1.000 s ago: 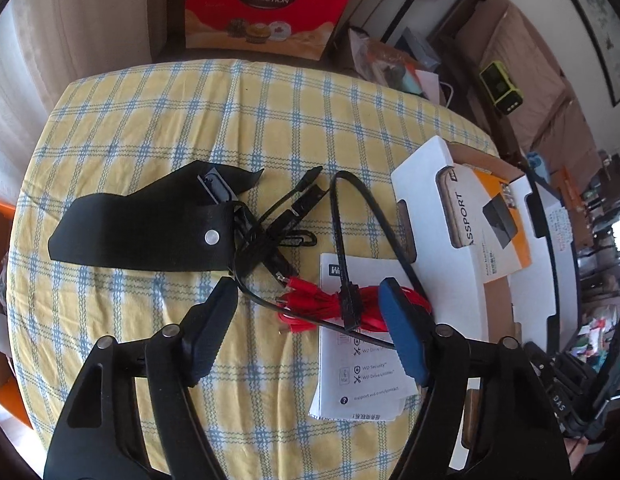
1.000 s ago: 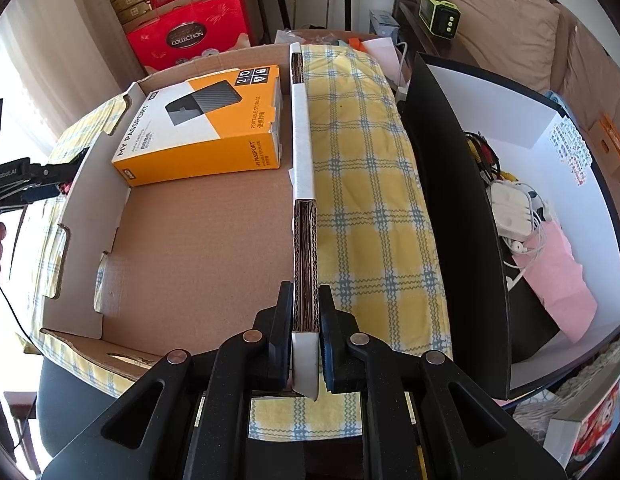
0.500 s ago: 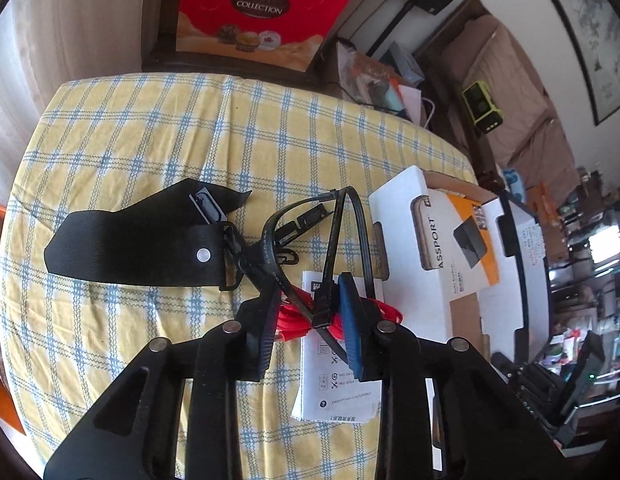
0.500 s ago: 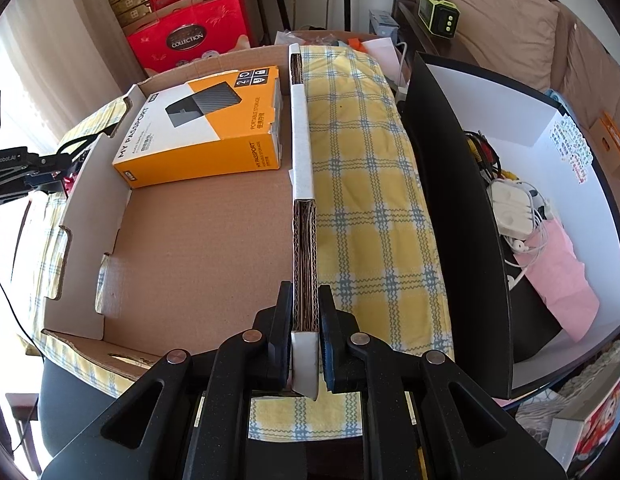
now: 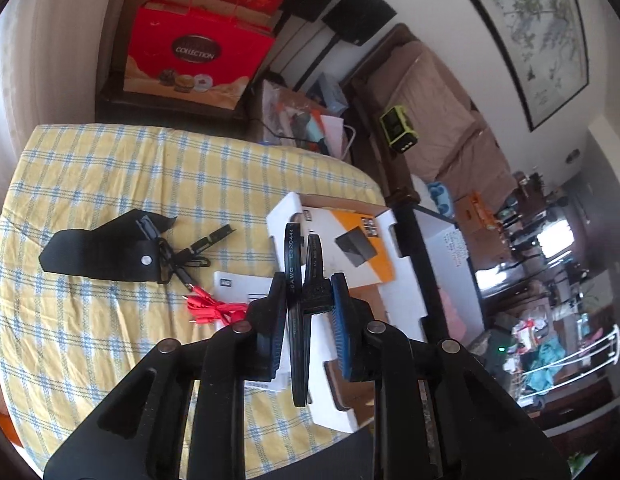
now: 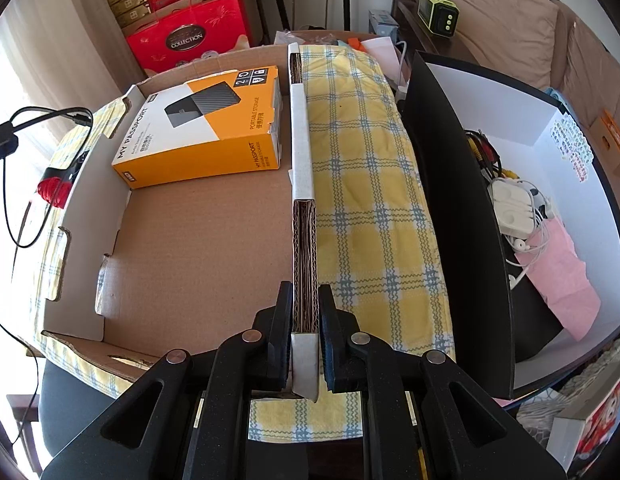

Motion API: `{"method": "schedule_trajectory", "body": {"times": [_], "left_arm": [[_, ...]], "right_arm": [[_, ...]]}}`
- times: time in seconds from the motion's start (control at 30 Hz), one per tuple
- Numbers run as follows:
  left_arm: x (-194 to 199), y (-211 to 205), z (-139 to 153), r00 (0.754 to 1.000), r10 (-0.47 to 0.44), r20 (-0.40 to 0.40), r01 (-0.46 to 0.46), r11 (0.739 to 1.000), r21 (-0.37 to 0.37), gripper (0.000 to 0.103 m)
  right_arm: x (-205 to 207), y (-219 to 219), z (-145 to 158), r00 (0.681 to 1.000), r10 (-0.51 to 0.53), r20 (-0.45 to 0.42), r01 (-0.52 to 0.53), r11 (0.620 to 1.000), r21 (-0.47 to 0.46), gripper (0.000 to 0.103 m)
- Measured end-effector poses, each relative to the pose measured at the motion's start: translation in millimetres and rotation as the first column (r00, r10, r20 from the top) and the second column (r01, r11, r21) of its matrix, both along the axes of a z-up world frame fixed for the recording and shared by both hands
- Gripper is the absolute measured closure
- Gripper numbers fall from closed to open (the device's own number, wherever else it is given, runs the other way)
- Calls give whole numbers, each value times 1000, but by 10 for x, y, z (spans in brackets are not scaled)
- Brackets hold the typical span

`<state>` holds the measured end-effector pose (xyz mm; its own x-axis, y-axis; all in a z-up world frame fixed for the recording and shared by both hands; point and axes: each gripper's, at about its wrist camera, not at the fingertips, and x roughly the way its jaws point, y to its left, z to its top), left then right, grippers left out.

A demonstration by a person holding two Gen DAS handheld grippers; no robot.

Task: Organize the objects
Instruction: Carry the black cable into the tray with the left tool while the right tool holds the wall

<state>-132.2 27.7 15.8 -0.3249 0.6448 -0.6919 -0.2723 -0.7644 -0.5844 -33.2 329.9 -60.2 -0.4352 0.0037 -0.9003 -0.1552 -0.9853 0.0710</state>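
Observation:
My left gripper [image 5: 308, 280] hangs above the yellow checked tablecloth [image 5: 110, 168], its jaws closing on a black cable [image 5: 291, 248] that loops up between the pads. That cable [image 6: 50, 114] also shows at the left edge of the right wrist view. A red wire bundle [image 5: 214, 306], a white leaflet [image 5: 234, 284] and a black pouch [image 5: 98, 250] lie on the cloth. My right gripper [image 6: 305, 300] is shut on the right wall [image 6: 304, 240] of the open cardboard box [image 6: 198, 248], which holds an orange hard-drive package [image 6: 202, 124].
A tall black bin with white inside [image 6: 462, 200] stands right of the box and holds chargers, earphones and a pink cloth. Red gift boxes [image 5: 194, 56] and a sofa [image 5: 422, 96] lie beyond the table. A strip of bare cloth [image 6: 362, 168] runs between box and bin.
My left gripper closed around the black cable and rose with it, tilting up so more of the room shows. The red wires stayed on the table. The right gripper kept still on the box wall.

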Motion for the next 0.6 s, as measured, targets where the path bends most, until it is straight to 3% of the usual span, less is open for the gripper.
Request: {"method": "schedule_trajectory", "body": {"times": [0.13,0.33,0.6], "left_arm": [[41,82,75,999,-42,12,42,997,62,83],[127,391,-51,988,-142,65,133,983,123,83],[194,914,-315,975,-194,109,183,977,107,83]], "right_arm": [[-1,-4,1,1000,0,0,0,1000,-3,92],[1,2,-12,1000,-4,0,4,1000,-5,92],[4,9,-18,1000,-9,1,9,1000,-10,91]]}}
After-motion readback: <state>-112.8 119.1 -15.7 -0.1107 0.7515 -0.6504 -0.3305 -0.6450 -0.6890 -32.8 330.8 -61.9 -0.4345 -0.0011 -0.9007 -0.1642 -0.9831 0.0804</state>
